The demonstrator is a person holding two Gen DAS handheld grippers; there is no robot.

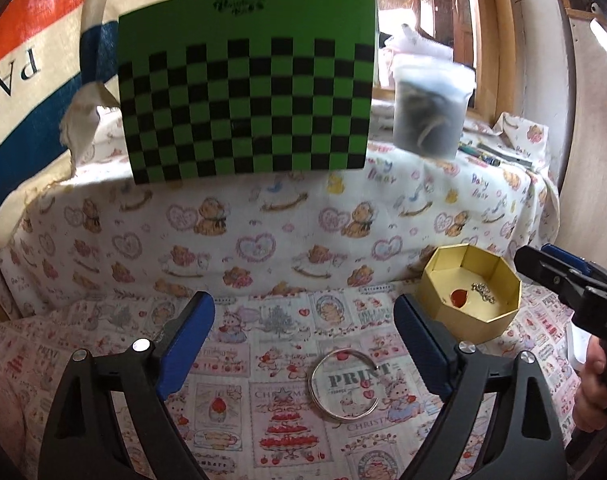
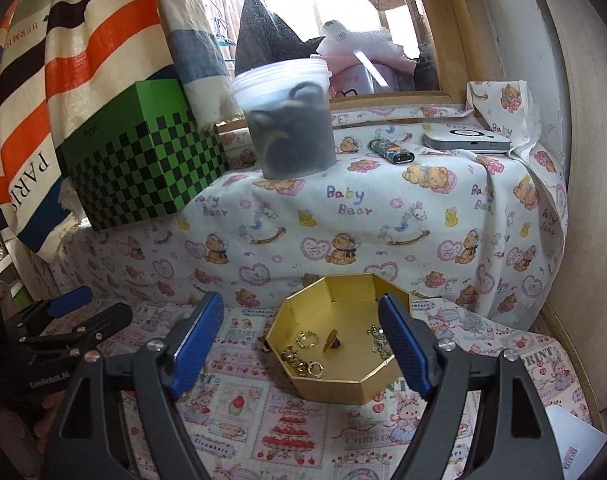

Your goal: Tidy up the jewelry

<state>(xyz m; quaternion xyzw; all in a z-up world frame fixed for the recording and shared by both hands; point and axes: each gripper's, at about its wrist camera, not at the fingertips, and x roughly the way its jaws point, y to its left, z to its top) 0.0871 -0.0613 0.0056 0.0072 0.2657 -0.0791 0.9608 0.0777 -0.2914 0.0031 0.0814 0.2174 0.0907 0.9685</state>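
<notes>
A silver open bangle (image 1: 348, 386) lies flat on the printed cloth, between and just in front of my left gripper's (image 1: 303, 320) blue fingers, which stand wide apart and touch nothing. To its right sits a gold octagonal box (image 1: 469, 300) with a red heart piece and a chain inside. In the right wrist view the same gold box (image 2: 339, 384) holds rings (image 2: 306, 338), a chain (image 2: 377, 338) and a round gold piece. My right gripper (image 2: 303, 324) is open, its fingers spread on either side of the box's near part, with no grip on anything.
A green-and-black checkered box (image 1: 245, 96) and a clear plastic jar (image 2: 287, 120) of dark items stand on a raised ledge behind. A lighter (image 2: 391, 151) and a grey device (image 2: 467, 140) lie on the ledge. A striped cloth (image 2: 83, 60) hangs at left. A hand (image 1: 595, 392) holds the right gripper.
</notes>
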